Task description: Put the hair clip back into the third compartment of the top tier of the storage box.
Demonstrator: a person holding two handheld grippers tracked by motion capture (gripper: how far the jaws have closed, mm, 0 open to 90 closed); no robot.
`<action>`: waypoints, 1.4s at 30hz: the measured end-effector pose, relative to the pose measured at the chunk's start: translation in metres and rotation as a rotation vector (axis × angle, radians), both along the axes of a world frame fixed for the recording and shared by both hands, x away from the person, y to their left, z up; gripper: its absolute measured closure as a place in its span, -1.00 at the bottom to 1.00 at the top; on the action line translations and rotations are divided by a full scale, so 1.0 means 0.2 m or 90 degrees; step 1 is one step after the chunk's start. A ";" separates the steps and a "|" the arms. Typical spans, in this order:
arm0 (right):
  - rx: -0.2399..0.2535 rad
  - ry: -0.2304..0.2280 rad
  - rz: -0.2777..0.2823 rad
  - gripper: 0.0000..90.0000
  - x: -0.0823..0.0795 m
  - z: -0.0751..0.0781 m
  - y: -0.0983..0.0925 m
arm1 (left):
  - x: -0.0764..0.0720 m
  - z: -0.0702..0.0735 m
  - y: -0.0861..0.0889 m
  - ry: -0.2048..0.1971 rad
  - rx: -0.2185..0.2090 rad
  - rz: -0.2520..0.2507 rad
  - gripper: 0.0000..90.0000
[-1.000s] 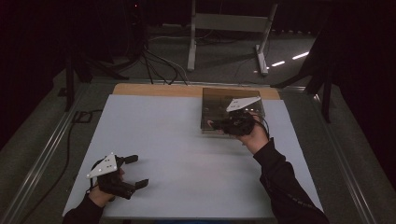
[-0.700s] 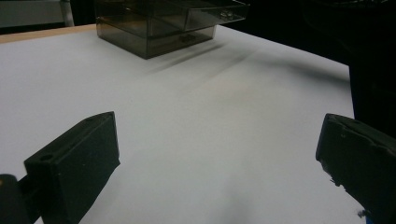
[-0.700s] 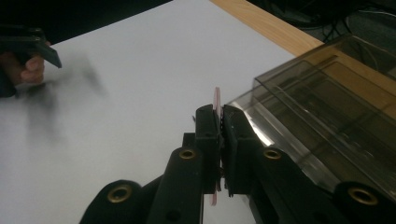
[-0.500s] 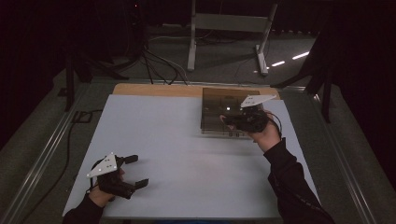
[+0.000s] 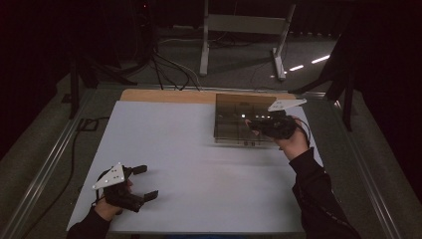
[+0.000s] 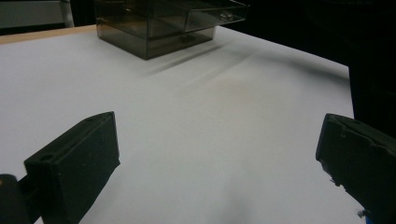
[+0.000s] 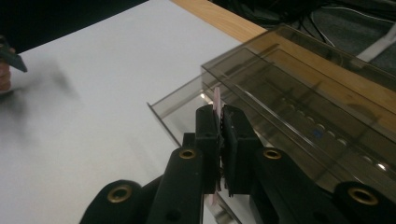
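Right gripper [image 7: 219,140] at my 1 o'clock, jaws pinched tight on thin pale pink card [image 7: 216,100], poised over pulled-out drawer [image 7: 187,109] of smoky translucent plastic drawer box [image 5: 239,117]. I judge placing step in hand; next I lower card into drawer, then release. Left gripper [image 5: 142,181] at 7 o'clock, jaws wide apart, empty, on white tabletop [image 5: 199,169].

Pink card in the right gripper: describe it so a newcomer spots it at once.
Find the smoky clear drawer box at the white table's far right. The right gripper hovers at its open drawer, shut on a thin card standing on edge. It's the one pale pink thing among black and grey.
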State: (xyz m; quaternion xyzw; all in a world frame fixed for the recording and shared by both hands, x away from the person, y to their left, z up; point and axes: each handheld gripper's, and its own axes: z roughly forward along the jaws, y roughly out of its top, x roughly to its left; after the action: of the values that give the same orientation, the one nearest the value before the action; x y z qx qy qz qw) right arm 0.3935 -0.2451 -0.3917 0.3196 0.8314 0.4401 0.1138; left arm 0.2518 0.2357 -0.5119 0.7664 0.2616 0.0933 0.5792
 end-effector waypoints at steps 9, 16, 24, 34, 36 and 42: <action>-0.002 0.011 -0.033 0.91 0.03 -0.04 -0.09 | 0.00 0.00 0.00 -0.001 -0.001 -0.001 -0.99; -0.015 0.027 -0.054 0.91 0.05 -0.09 -0.15 | 0.00 0.00 0.00 0.001 0.001 -0.001 -0.99; -0.025 0.040 -0.072 0.91 0.06 -0.13 -0.20 | 0.00 0.00 -0.01 -0.002 0.003 -0.002 -0.99; -0.031 0.065 -0.084 0.91 0.09 -0.18 -0.25 | 0.00 0.00 0.00 -0.001 0.005 0.000 -0.99; -0.030 0.068 -0.083 0.91 0.09 -0.19 -0.25 | 0.00 0.00 -0.01 -0.004 0.004 -0.002 -0.99; -0.043 0.082 -0.080 0.90 0.10 -0.21 -0.24 | 0.00 0.00 -0.01 -0.004 0.005 -0.002 -0.99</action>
State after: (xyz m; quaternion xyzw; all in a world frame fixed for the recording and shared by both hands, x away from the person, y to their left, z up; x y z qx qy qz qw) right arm 0.4136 -0.2924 -0.4342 0.3947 0.8298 0.3821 0.0984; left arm 0.2516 0.2345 -0.5118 0.7689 0.2585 0.0956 0.5769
